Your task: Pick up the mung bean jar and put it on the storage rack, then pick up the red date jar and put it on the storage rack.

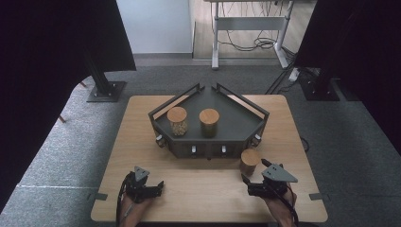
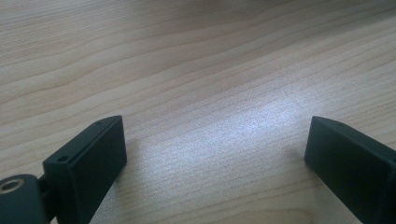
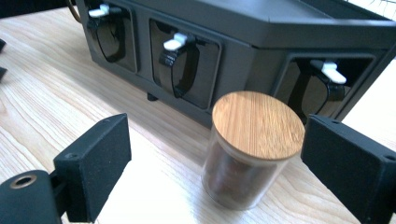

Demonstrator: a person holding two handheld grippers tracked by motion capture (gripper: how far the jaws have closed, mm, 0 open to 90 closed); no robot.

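A glass jar (image 1: 249, 161) with a round wooden lid and dark contents stands on the table just in front of the dark rack's right end. My right gripper (image 1: 254, 171) is open, with its jaws on either side of this jar (image 3: 252, 149). The jar sits nearer the right jaw, and I see no pad touching it. My left gripper (image 1: 156, 187) rests low at the front left of the table. In the left gripper view its jaws (image 2: 215, 140) stand wide apart over bare wood with nothing between them.
A dark grey corner-shaped rack (image 1: 208, 144) sits mid-table with two wooden-lidded jars on top, one with pale contents (image 1: 177, 120) and one darker (image 1: 209, 122). Its front wall (image 3: 261, 28) holds several black recessed cups with white tabs. Black stands and a desk frame lie beyond the table.
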